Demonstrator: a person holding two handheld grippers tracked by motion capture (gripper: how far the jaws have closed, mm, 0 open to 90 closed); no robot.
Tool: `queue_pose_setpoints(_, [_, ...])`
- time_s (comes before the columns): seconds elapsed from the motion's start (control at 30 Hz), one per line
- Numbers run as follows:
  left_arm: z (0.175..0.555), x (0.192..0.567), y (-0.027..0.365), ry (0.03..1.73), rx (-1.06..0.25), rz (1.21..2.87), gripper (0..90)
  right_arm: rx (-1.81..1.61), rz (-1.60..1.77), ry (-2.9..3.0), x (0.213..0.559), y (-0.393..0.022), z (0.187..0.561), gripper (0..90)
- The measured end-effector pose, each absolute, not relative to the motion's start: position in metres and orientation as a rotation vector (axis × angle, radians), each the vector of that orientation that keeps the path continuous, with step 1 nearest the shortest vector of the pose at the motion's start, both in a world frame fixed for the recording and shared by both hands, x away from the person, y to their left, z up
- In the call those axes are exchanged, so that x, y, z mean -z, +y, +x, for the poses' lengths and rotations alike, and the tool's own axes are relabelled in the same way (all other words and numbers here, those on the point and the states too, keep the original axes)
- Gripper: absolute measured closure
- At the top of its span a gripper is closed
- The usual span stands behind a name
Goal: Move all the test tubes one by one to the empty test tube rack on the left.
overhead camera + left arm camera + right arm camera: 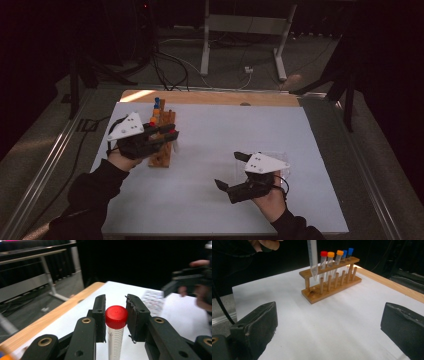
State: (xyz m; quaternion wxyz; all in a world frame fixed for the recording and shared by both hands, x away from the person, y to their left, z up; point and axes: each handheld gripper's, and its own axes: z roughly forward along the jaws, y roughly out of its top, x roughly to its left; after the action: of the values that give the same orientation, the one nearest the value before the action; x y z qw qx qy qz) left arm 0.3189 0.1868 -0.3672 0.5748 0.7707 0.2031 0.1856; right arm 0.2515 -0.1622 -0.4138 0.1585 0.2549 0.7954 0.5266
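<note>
No text, brand or number can be read anywhere. The red-capped tube (pixel 115 333) carries fine printed scale marks, too small to make out. A patterned sheet (pixel 153 299) on the table (pixel 185 315) is blurred.

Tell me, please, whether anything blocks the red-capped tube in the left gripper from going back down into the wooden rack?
Nothing visible does. The red-capped tube hangs clamped in the left gripper, its tip just above the wooden rack at the near end, where the rack's top bar shows no tube; the other tubes stand further along.

Rack (pixel 162 142) blocks left; middle seemingly open.
</note>
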Motion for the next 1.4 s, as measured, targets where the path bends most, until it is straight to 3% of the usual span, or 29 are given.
queue_pose_setpoints(0.9, [0.353,0.39,0.25,0.712,-0.537,1.764,71.9,-1.537,0.759,2.277,0.416,-0.175,0.248,0.0])
queue_pose_setpoints(1.4, [0.353,0.44,0.246,0.744,-0.524,1.806,71.8,-1.545,0.757,2.276,0.414,-0.176,0.246,0.0])
